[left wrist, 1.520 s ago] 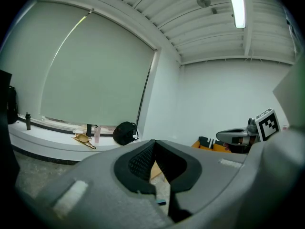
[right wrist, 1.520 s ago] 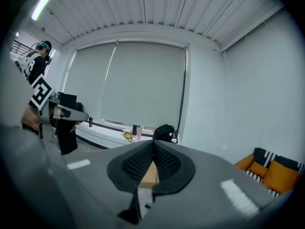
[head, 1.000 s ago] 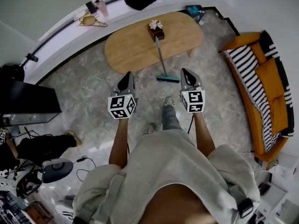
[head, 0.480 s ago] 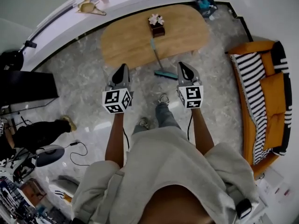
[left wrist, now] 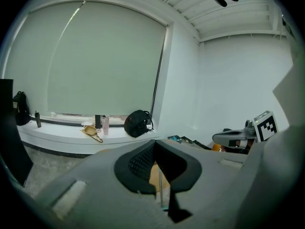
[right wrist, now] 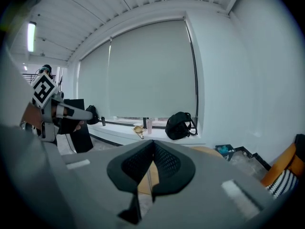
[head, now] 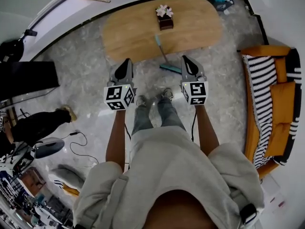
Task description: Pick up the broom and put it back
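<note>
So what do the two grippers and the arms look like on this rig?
The left gripper and right gripper are both grey and taper to pointed jaws lined with black ribbed pads. Each carries a white cube printed with black square markers. A thin dark cable runs beside the right forearm. The person wears a light grey sweatshirt, sleeves pushed up.

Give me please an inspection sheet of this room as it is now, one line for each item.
Surface: grey marbled floor; oval wooden table ahead.
Job's things: broom leans on the table edge, teal head on the floor, not held.
Clutter: small box with flowers on the table.
Grippers: left gripper and right gripper both shut, empty, either side of the broom, apart from it.
Cables: black cable loops on the floor at left.
Surroundings: orange sofa with striped cushion at right; black bag on the window ledge.
</note>
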Demonstrator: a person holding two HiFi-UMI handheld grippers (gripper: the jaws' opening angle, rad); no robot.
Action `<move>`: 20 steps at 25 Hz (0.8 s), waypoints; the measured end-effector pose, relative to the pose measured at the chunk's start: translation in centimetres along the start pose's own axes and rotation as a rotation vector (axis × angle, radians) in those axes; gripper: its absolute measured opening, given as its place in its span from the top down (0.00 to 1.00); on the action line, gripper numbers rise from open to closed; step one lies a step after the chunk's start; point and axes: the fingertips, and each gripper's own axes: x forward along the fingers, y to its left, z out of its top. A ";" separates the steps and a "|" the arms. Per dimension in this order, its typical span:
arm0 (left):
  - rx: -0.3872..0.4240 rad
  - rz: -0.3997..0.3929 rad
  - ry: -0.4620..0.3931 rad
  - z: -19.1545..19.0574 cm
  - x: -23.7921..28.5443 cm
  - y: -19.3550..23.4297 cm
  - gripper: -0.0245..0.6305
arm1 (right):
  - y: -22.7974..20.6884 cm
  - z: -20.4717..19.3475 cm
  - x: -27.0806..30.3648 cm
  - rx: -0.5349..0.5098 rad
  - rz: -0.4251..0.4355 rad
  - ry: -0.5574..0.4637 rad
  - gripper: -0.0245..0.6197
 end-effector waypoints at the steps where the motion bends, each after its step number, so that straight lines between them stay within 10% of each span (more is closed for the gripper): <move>1: -0.001 -0.004 0.004 -0.1 0.4 0.2 0.96 | 0.0 0.0 0.4 0.002 0.001 -0.002 0.96; 20: 0.004 -0.221 0.109 -5.1 7.5 6.8 0.96 | 3.3 -3.5 7.4 0.039 -0.179 0.068 0.96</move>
